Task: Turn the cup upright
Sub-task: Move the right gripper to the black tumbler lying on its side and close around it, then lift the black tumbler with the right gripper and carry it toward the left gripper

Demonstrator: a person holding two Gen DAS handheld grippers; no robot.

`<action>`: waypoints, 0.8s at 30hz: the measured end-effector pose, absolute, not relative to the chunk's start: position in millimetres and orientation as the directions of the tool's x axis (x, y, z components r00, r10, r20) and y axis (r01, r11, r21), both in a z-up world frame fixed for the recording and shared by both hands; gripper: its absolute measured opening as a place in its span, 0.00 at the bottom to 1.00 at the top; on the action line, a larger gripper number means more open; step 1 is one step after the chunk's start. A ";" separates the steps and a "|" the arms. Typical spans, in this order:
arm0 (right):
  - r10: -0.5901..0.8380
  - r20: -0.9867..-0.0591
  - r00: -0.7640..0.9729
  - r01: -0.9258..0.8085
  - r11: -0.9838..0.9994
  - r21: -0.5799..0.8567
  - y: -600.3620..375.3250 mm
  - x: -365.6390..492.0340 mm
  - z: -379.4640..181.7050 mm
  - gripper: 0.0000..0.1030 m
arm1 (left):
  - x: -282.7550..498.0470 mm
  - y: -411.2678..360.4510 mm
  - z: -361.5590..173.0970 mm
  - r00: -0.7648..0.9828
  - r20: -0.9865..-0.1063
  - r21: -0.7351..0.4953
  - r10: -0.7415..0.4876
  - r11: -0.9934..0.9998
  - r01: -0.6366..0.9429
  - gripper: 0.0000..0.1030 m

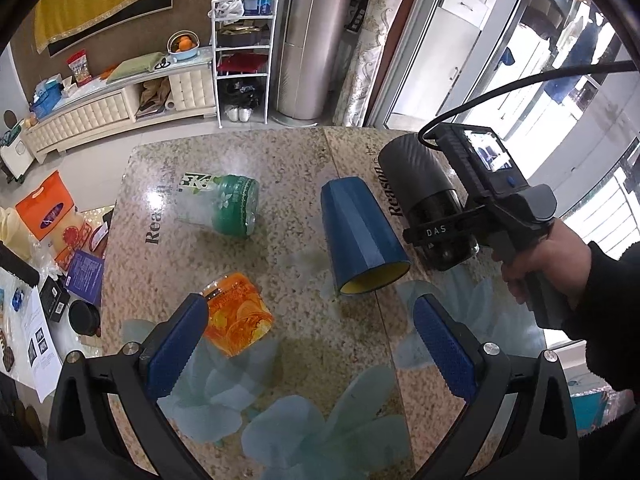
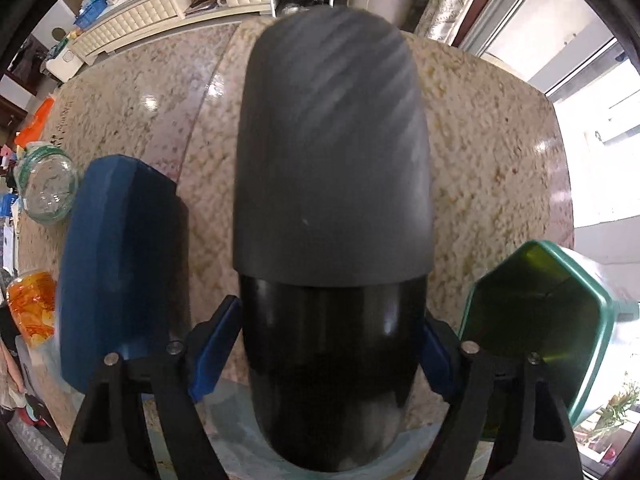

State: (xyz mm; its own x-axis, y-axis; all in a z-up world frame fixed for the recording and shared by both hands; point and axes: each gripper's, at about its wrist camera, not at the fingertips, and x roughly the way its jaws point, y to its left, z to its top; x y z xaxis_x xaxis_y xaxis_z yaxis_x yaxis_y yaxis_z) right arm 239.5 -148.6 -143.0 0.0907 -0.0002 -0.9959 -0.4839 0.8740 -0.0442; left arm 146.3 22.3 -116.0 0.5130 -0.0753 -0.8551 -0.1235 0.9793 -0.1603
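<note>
Seen from the left wrist, the left gripper (image 1: pixel 310 342) hangs over the speckled stone table (image 1: pixel 280 160) with its 2 blue-padded fingers (image 1: pixel 180 344) spread wide and holding nothing. At 12 o'clock of it a blue cup (image 1: pixel 360 232) lies on its side, its yellow-lined mouth turned toward the camera. At 10 o'clock lies an orange glass (image 1: pixel 236 316), partly behind the left finger, and farther off at 11 o'clock a green-printed glass (image 1: pixel 224 208) lies tipped over too. At 2 o'clock a hand (image 1: pixel 548 256) holds the right gripper (image 1: pixel 444 240), which pinches the black cup (image 1: pixel 420 192) near its glossy end, the cup's matte grey part slanting away. From the right wrist, the right gripper (image 2: pixel 332 352) has its blue pads (image 2: pixel 216 348) pressed on both flanks of the black cup (image 2: pixel 332 200), which fills the middle of the view, blurred, its closed grey end pointing to 12 o'clock. The blue cup (image 2: pixel 116 272) lies at 9 o'clock just beside it, and a green hexagonal cup (image 2: pixel 532 320) sits at 3 o'clock, mouth toward the camera.
</note>
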 end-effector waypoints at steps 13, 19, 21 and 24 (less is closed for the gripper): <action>0.037 -0.997 0.061 -0.466 0.885 0.004 -151.0 243.6 -139.0 0.67 | 136.8 28.6 -119.0 0.510 -0.857 -0.170 -0.075 0.975 -0.142 1.00; 0.074 -0.996 0.051 -0.407 0.912 0.047 -174.9 214.1 -133.8 0.67 | 131.6 29.5 -118.3 0.510 -0.856 -0.179 -0.087 0.975 -0.133 1.00; 0.087 -0.995 0.052 -0.390 0.919 0.060 -178.6 202.6 -127.7 0.67 | 128.3 28.9 -116.5 0.512 -0.854 -0.177 -0.090 0.976 -0.125 1.00; 0.105 -0.993 0.046 -0.367 0.926 0.081 -188.8 186.5 -120.1 0.67 | 123.9 27.2 -115.7 0.511 -0.854 -0.179 -0.098 0.977 -0.113 1.00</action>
State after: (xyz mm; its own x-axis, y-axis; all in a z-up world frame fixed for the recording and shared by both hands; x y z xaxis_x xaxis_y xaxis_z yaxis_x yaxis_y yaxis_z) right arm 186.5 -188.8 -120.1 0.0459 0.1050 -0.9934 -0.3675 0.9265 0.0810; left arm 123.9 27.2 -115.7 0.5112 -0.0975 -0.8539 -0.1125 0.9774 -0.1790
